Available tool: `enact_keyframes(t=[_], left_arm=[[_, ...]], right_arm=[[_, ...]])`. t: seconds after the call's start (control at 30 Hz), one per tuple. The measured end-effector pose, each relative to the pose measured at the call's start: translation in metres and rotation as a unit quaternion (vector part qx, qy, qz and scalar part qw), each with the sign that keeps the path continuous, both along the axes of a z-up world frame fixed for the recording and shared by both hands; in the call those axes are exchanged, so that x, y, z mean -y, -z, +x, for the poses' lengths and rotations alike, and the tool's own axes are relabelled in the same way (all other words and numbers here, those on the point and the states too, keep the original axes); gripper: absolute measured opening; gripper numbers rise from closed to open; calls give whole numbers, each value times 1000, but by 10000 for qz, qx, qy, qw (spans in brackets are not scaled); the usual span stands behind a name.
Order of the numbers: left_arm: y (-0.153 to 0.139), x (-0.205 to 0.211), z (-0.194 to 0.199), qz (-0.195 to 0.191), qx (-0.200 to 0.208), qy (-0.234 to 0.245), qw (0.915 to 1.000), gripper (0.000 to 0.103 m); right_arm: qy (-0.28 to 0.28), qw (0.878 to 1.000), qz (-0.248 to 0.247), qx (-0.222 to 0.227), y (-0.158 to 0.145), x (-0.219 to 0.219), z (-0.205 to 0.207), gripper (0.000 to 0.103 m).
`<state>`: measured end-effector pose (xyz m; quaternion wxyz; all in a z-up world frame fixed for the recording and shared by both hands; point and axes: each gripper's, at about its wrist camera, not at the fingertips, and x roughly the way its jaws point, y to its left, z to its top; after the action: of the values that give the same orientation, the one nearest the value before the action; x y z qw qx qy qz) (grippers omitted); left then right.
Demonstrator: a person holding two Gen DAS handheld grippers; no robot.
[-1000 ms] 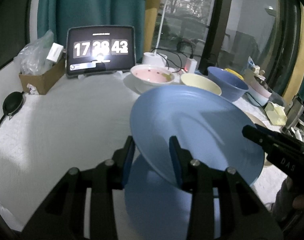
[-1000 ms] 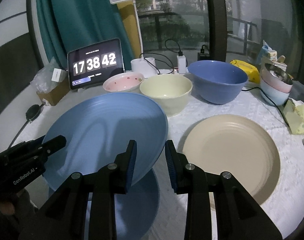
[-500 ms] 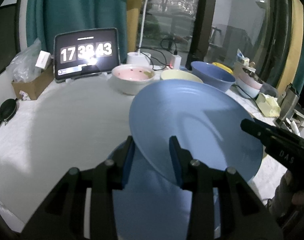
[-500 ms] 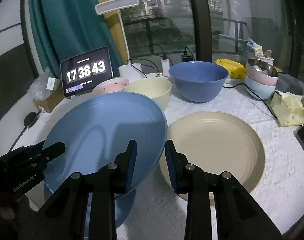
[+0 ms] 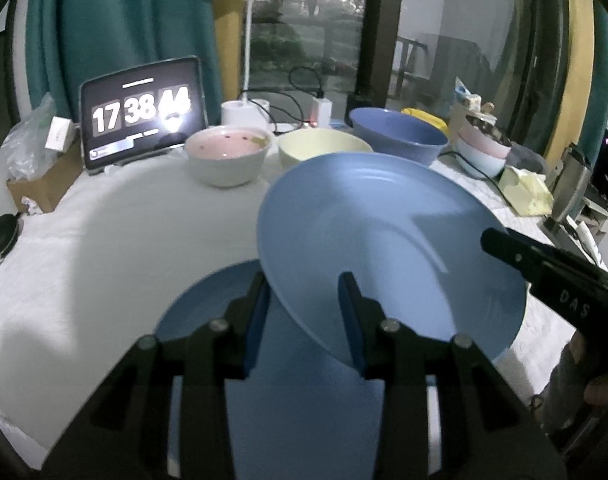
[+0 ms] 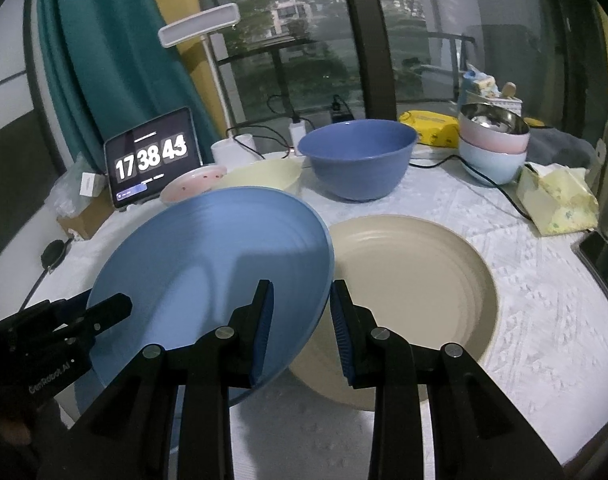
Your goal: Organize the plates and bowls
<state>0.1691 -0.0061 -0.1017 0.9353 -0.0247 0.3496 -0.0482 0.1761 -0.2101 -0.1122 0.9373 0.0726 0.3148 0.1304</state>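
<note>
I hold a blue plate lifted off the bench, tilted, one rim in each of my grippers. My left gripper has its fingers clamped on the plate's near-left rim, one above and one beneath. My right gripper has its fingers clamped on the opposite rim. Under the lifted plate a second blue plate lies flat on the white cloth. Just right of it lies a beige plate, and the lifted plate's right edge overhangs its left rim. Farther back stand a pink bowl, a cream bowl and a deep blue bowl in a row, with a tablet clock at far left.
</note>
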Motion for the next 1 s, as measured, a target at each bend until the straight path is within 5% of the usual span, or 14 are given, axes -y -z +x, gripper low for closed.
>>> enact_keyframes(t=[1.0], left_arm=[[20, 80, 32, 277, -435, 461, 9976, 36]], right_arm=[[507, 9982, 228, -237, 30, 77, 22, 32]])
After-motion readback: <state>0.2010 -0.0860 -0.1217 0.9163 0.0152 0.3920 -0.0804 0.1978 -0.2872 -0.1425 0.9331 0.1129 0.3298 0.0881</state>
